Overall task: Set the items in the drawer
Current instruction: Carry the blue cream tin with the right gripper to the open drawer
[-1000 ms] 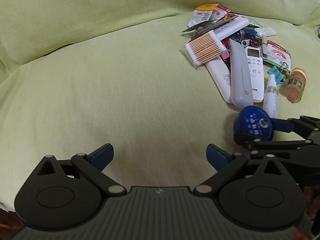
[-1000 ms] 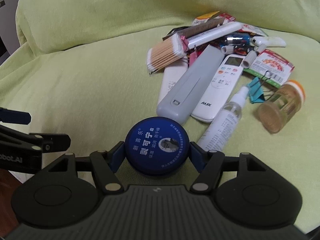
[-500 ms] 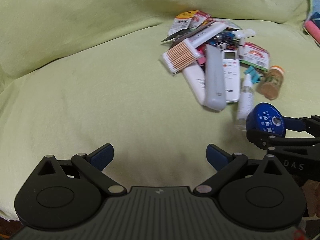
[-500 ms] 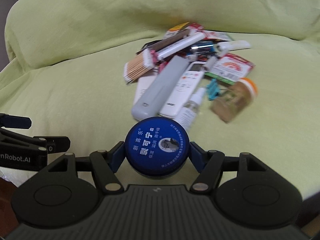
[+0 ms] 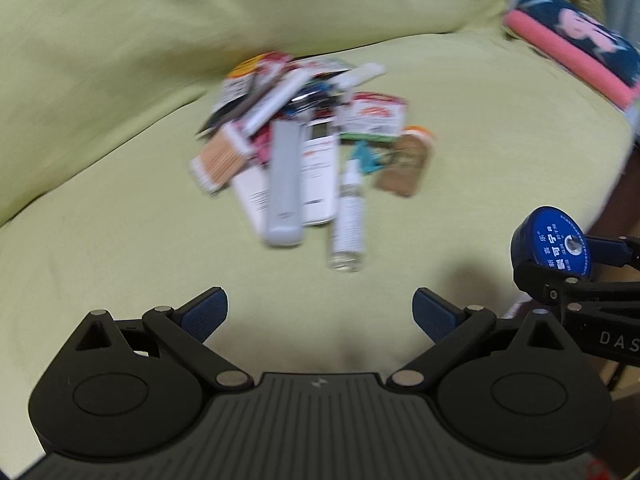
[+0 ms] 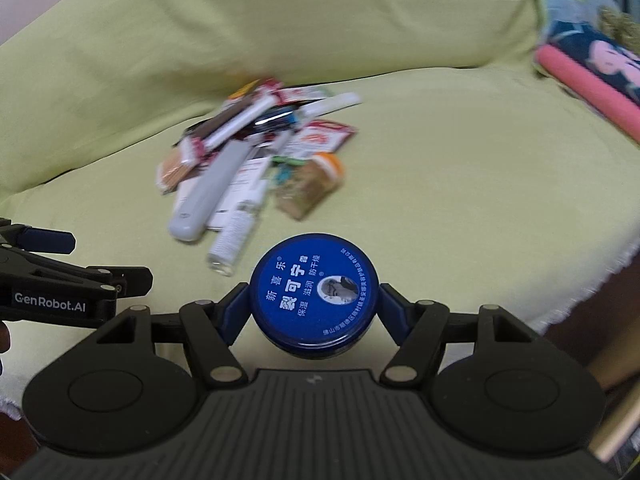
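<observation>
Left wrist view: left gripper (image 5: 320,306) spread wide, nothing between pads; blurred pile of small items (image 5: 304,160) at 12 o'clock on green cover (image 5: 120,220); blue tin (image 5: 554,242) at 3 o'clock, off the cover's edge.

Right wrist view: right gripper (image 6: 313,312) clamped on blue tin (image 6: 314,294) across its side wall, lid up; likely rigid, light, smooth-sided, so slip-prone; hold at widest diameter; drawer not in view.

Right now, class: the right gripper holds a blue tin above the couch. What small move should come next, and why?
Probably carry the blue tin on toward the drawer. The right gripper already clamps it clear of the green cover, the left gripper is open and empty, and no drawer is in view.
</observation>
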`<action>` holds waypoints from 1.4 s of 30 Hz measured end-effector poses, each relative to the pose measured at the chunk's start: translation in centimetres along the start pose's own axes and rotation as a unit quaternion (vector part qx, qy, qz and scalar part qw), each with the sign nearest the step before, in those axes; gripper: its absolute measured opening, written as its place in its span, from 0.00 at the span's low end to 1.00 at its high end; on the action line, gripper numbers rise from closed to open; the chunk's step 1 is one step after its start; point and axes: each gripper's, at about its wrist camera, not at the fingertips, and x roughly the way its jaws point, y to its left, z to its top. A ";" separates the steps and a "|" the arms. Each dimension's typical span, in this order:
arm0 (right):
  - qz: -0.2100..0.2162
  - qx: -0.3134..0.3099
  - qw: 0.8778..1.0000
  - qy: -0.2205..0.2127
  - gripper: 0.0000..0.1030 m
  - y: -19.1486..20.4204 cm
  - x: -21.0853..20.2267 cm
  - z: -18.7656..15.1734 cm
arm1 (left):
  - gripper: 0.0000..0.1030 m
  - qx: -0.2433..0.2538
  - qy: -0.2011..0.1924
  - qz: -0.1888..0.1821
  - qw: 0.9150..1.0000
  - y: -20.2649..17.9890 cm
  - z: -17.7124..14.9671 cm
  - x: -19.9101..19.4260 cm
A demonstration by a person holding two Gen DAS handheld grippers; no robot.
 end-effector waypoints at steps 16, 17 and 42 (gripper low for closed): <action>-0.104 0.073 0.992 -0.028 0.63 -7.1 -7.9 -3.6 | 0.97 0.086 -0.027 -0.082 0.993 -10.1 1.2 -2.7; -0.110 0.076 0.991 -0.030 0.63 -7.4 -8.4 -3.9 | 0.97 0.090 -0.028 -0.086 0.992 -10.6 1.2 -2.8; -0.213 0.176 0.960 -0.051 0.63 -12.8 -18.0 -11.4 | 0.97 0.201 -0.046 -0.162 0.965 -21.5 -1.8 -7.0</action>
